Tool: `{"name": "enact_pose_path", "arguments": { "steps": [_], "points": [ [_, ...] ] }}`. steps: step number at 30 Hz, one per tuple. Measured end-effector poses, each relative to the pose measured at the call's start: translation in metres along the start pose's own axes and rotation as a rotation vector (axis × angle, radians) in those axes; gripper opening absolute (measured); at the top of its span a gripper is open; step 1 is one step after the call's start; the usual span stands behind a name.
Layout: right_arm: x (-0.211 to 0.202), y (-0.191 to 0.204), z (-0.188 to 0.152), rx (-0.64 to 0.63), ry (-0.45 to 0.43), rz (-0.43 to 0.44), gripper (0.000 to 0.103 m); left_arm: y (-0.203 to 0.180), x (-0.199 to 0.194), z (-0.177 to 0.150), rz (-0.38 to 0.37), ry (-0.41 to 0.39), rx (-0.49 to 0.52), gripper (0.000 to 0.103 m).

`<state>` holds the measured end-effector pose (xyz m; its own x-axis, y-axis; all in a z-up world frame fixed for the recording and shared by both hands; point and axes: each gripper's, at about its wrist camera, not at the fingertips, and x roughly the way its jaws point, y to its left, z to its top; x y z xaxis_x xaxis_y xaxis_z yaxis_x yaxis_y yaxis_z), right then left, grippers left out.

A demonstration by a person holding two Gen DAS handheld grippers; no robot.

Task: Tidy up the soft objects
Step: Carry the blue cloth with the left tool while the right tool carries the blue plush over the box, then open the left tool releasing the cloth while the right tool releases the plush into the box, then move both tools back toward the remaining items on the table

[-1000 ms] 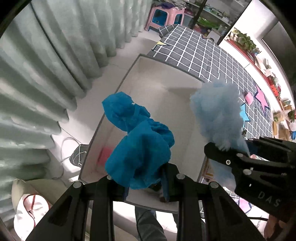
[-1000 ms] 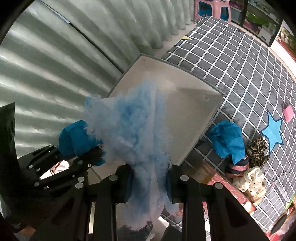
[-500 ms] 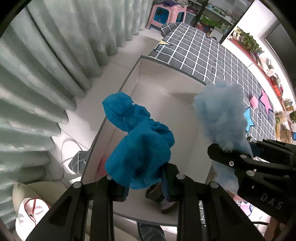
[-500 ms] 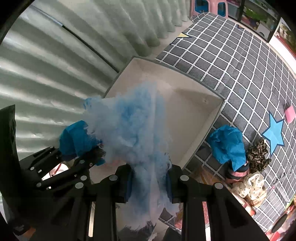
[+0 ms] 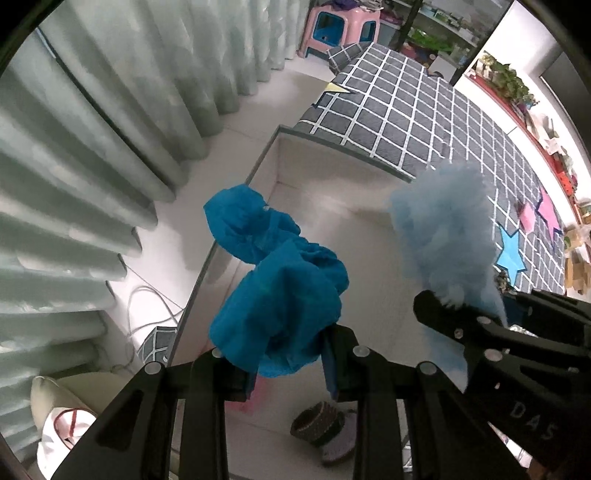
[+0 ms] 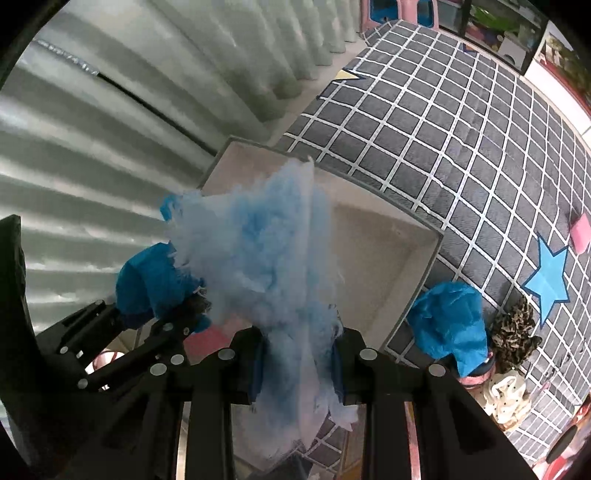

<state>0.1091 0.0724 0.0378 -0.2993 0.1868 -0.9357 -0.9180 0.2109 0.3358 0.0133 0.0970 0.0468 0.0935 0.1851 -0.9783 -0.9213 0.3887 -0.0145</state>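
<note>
My left gripper (image 5: 288, 363) is shut on a bright blue cloth (image 5: 280, 291) and holds it above the open white box (image 5: 332, 173). My right gripper (image 6: 299, 365) is shut on a fluffy light blue piece (image 6: 258, 251), also above the box (image 6: 417, 280). The two grippers hang side by side; the right one shows in the left wrist view (image 5: 491, 332), the left one in the right wrist view (image 6: 162, 325). A dark knitted item (image 5: 319, 424) and something pink (image 5: 251, 400) lie on the box floor.
Outside the box on the grey checked mat (image 6: 461, 122) lie another blue cloth (image 6: 450, 325), a leopard-print item (image 6: 513, 332) and a white dotted item (image 6: 506, 398). Curtains (image 5: 92, 129) hang to the left. A pink stool (image 5: 340, 29) stands far back.
Both grippers have moved forward over the box with their loads still held. The box floor with the dark knitted item has come into view below the left gripper.
</note>
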Motion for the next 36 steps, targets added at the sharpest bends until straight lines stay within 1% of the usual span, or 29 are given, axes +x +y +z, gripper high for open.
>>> {"name": "enact_pose_path", "arguments": {
  "steps": [4, 11, 18, 20, 21, 22, 23, 24, 25, 26, 27, 29, 32, 34, 35, 36],
  "points": [
    [0.009, -0.006, 0.005, 0.009, 0.006, -0.007, 0.03, -0.003, 0.009, 0.0, 0.009, 0.015, 0.004, 0.031],
    [0.019, -0.022, 0.008, 0.069, 0.026, 0.008, 0.03, -0.004, 0.021, -0.001, 0.023, 0.04, 0.003, 0.032],
    [0.023, -0.024, 0.013, 0.081, 0.032, 0.018, 0.03, -0.006, 0.031, 0.001, 0.038, 0.047, 0.006, 0.032],
    [0.023, -0.023, 0.013, 0.078, 0.031, 0.022, 0.03, -0.006, 0.03, 0.001, 0.027, 0.036, 0.002, 0.037],
    [0.023, -0.023, 0.013, 0.077, 0.032, 0.025, 0.03, -0.006, 0.029, 0.001, 0.019, 0.029, 0.0, 0.044],
    [0.023, -0.022, 0.013, 0.075, 0.033, 0.028, 0.03, -0.006, 0.028, 0.001, 0.014, 0.021, -0.001, 0.052],
    [0.023, -0.023, 0.013, 0.075, 0.034, 0.031, 0.03, -0.005, 0.026, 0.0, 0.013, 0.008, -0.003, 0.058],
    [0.023, -0.024, 0.013, 0.077, 0.035, 0.036, 0.03, -0.005, 0.024, 0.0, 0.015, -0.002, -0.005, 0.069],
    [0.023, -0.025, 0.012, 0.081, 0.036, 0.041, 0.032, -0.005, 0.023, -0.001, 0.017, -0.012, -0.007, 0.077],
    [0.023, -0.026, 0.012, 0.086, 0.035, 0.046, 0.035, -0.004, 0.021, -0.001, 0.016, -0.019, -0.008, 0.08],
    [0.022, -0.026, 0.012, 0.09, 0.033, 0.051, 0.047, -0.004, 0.02, -0.001, 0.014, -0.019, -0.007, 0.08],
    [0.022, -0.027, 0.011, 0.092, 0.03, 0.051, 0.058, -0.005, 0.021, -0.001, 0.019, -0.004, -0.006, 0.082],
    [0.019, -0.027, 0.01, 0.093, 0.025, 0.053, 0.059, -0.005, 0.02, -0.001, 0.02, -0.004, -0.018, 0.089],
    [0.017, -0.027, 0.011, 0.094, 0.022, 0.053, 0.079, -0.004, 0.019, -0.002, 0.017, -0.011, -0.032, 0.103],
    [0.015, -0.027, 0.011, 0.096, 0.018, 0.05, 0.091, -0.004, 0.017, -0.002, 0.009, -0.015, -0.041, 0.103],
    [0.012, -0.026, 0.011, 0.098, 0.011, 0.047, 0.091, -0.003, 0.016, -0.002, 0.003, -0.012, -0.049, 0.103]
  ]
}}
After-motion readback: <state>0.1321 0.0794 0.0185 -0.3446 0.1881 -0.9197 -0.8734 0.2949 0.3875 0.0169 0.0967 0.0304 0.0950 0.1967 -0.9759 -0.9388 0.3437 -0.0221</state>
